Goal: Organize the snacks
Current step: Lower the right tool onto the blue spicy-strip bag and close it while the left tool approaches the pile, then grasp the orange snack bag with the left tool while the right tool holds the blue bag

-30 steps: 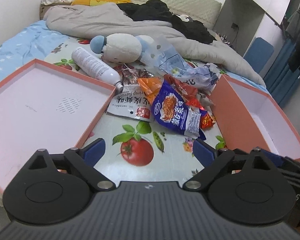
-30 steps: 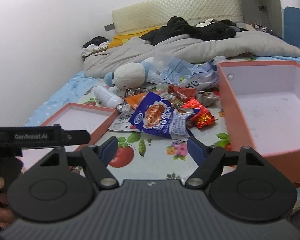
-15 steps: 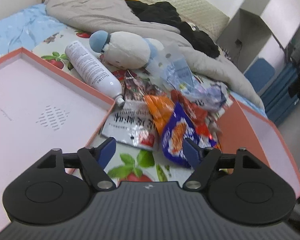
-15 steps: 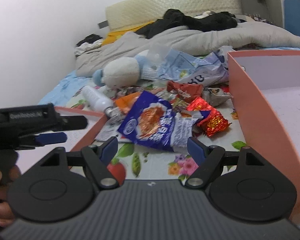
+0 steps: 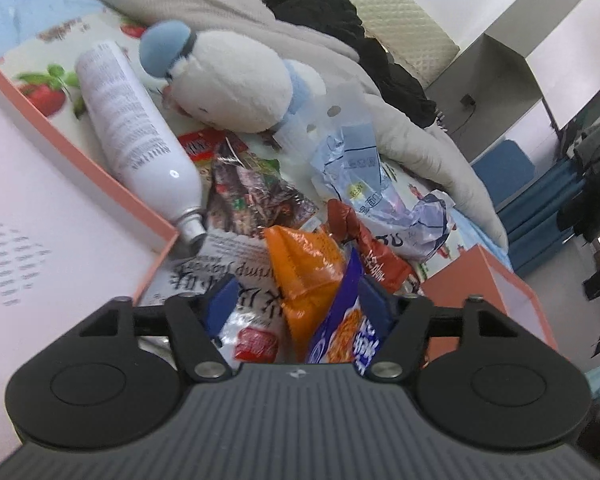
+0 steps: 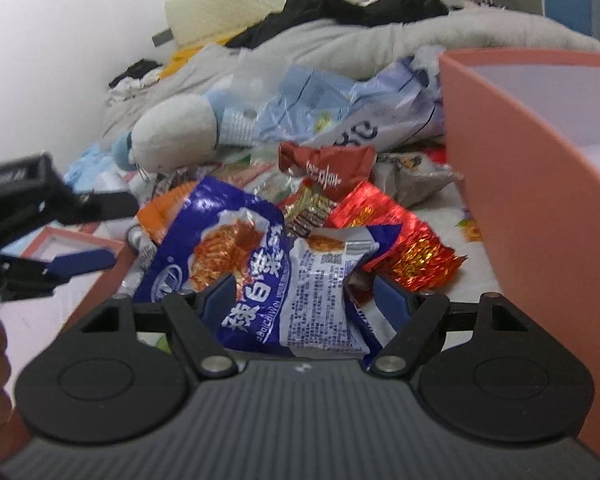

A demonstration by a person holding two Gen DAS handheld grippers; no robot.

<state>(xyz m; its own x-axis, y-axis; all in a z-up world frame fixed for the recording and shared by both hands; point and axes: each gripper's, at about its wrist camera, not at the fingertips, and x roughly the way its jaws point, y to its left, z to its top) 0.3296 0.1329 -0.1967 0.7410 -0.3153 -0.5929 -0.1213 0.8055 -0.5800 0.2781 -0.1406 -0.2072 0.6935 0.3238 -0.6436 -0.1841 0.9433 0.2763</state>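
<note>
Snugly, snack pile (image 6: 300, 232) fills the gap between box lid (image 5: 60, 216) and box (image 6: 539, 184).

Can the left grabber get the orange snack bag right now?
Probably yes. The orange bag lies on top of the pile, right between the left gripper's closing jaws, nothing covering it; only the blue packet crowds one side.
</note>
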